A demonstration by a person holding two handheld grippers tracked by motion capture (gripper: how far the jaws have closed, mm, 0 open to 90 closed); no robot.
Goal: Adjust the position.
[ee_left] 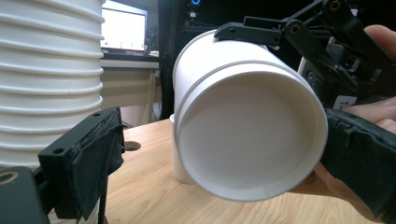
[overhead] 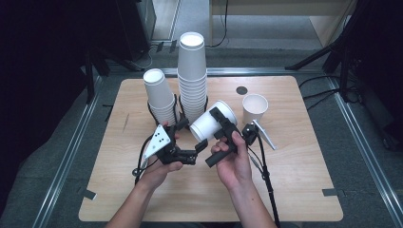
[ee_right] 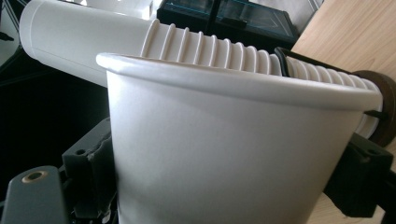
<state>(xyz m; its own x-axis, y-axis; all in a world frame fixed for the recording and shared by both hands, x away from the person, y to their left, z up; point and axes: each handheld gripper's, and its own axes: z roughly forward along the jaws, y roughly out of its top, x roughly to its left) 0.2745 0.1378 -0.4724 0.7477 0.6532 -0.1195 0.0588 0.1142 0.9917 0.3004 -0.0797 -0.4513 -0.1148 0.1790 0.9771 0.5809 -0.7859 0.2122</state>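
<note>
My right gripper (overhead: 219, 124) is clamped on a white paper cup (overhead: 211, 124), jaws across its side wall near the rim. In the right gripper view the pads squeeze the cup wall (ee_right: 224, 154) from both sides. Cup is off the light wooden table (overhead: 294, 190), held just in front of the tall stack of white paper cups (overhead: 192, 76), which I use as landmark here.

Cup lies tipped over: long axis roughly level, rim toward the stack's right side, base pointing down-left toward my left gripper (overhead: 190, 142). In the left gripper view the round recessed cup base (ee_left: 247, 140) faces straight at me, sitting between my two black jaws. The left cloth-wrapped pad (ee_left: 100, 158) stands clear of it w/ a gap; the right one is close to the cup wall, contact I can't tell. So left jaws are apart, nothing gripped.

Key relation: cup base is dead ahead of the left fingers, axis nearly in line w/ that gripper, so left is the nearer free hand for whatever comes next. It looks like two nested cups, judging by a seam ring behind the base.

A shorter stack (overhead: 159, 95) stands left of the landmark; a single upright cup (overhead: 254, 108) stands well right of it.
</note>
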